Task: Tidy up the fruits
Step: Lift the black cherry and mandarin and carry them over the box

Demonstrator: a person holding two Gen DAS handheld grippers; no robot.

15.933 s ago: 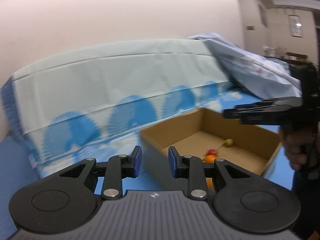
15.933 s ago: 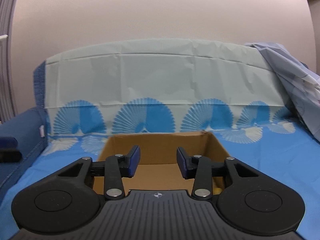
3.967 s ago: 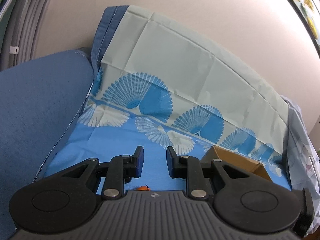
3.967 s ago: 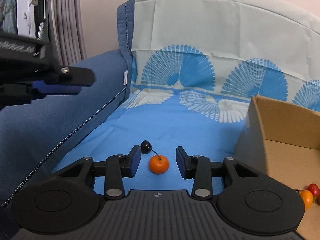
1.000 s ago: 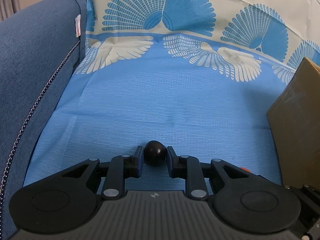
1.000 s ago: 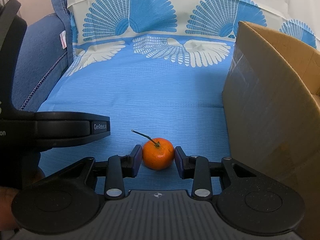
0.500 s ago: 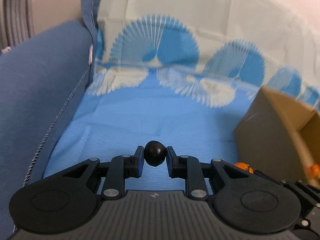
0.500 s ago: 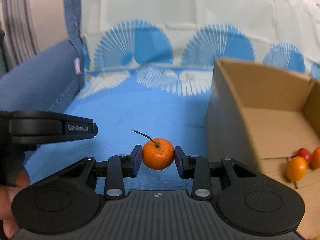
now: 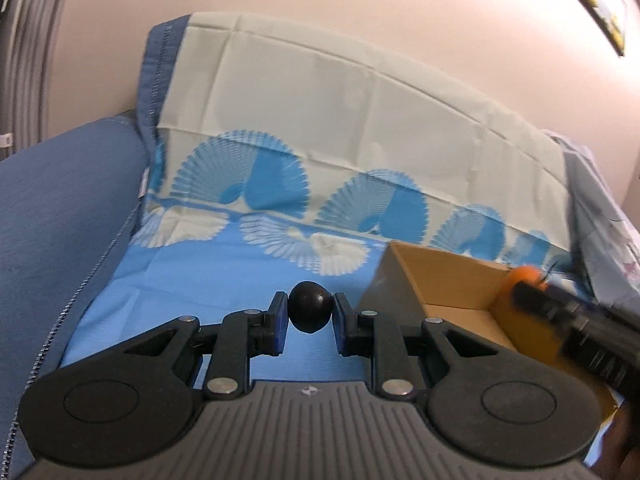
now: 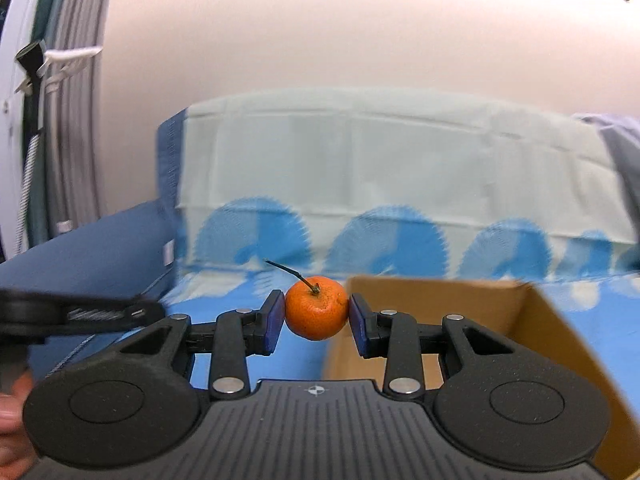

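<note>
My left gripper (image 9: 309,314) is shut on a small round black fruit (image 9: 311,307) and holds it in the air above the blue cloth. My right gripper (image 10: 317,318) is shut on a small orange with a thin stem (image 10: 316,308), lifted just left of the open cardboard box (image 10: 536,320). In the left wrist view the same box (image 9: 448,280) sits to the right, and the right gripper shows there as a blurred dark shape with the orange (image 9: 524,278) over the box's far side. The box floor is mostly hidden.
A blue sofa arm (image 9: 60,208) rises on the left. A pale cloth with blue fan prints (image 9: 360,128) covers the backrest behind the seat. A crumpled light sheet (image 9: 600,208) lies at the far right. In the right wrist view the left gripper's finger (image 10: 80,314) reaches in from the left.
Both grippers have risen off the cloth with their fruits and tipped up toward level. The right gripper has swung right, so the orange now sits by the box.
</note>
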